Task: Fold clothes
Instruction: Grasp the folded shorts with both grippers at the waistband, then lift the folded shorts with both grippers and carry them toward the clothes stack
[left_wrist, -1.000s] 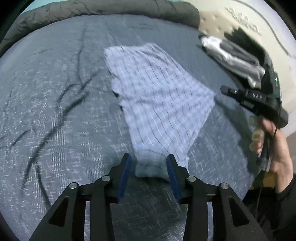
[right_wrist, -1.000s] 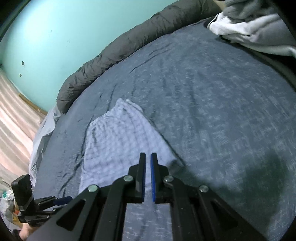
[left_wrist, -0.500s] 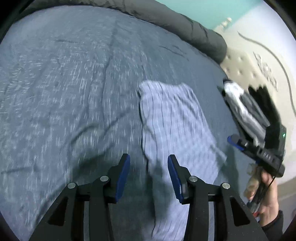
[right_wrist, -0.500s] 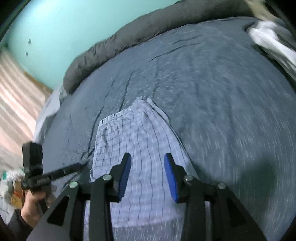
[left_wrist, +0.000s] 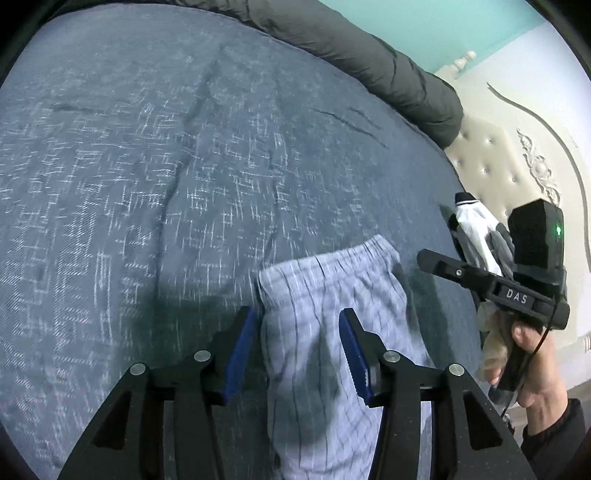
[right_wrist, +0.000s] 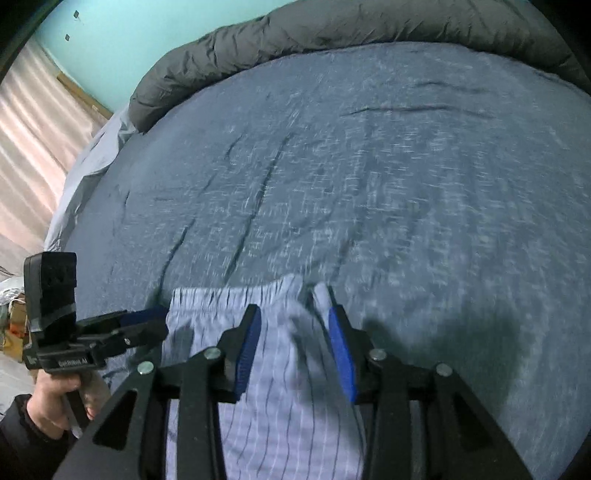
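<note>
A pale blue checked garment (left_wrist: 332, 332) is spread on the dark blue bedcover (left_wrist: 166, 184), at the near edge of the bed, and is seen from both wrist views (right_wrist: 280, 406). The left gripper (left_wrist: 298, 347) is held above the garment's left part with its blue-padded fingers (left_wrist: 240, 354) spread apart and nothing between them; whether the tips touch the cloth cannot be told. The right gripper (right_wrist: 293, 350) is likewise released, its fingers (right_wrist: 341, 354) standing wide over the garment's far right corner, where a raised crease is seen between them. In the left wrist view the right gripper (left_wrist: 491, 284) is seen side-on at the right, carried by a hand (left_wrist: 532, 373) in a dark sleeve, just beside the garment's right edge. In the right wrist view the left gripper (right_wrist: 144, 321) is seen at the left, its blue tips at the garment's left edge, with the holding hand (right_wrist: 55, 402) below it. A rolled grey duvet (right_wrist: 332, 40) lies along the far side of the bed. A small heap of white and grey clothes (left_wrist: 480, 236) is seen by the cream tufted headboard (left_wrist: 491, 162), well apart from the checked garment.
</note>
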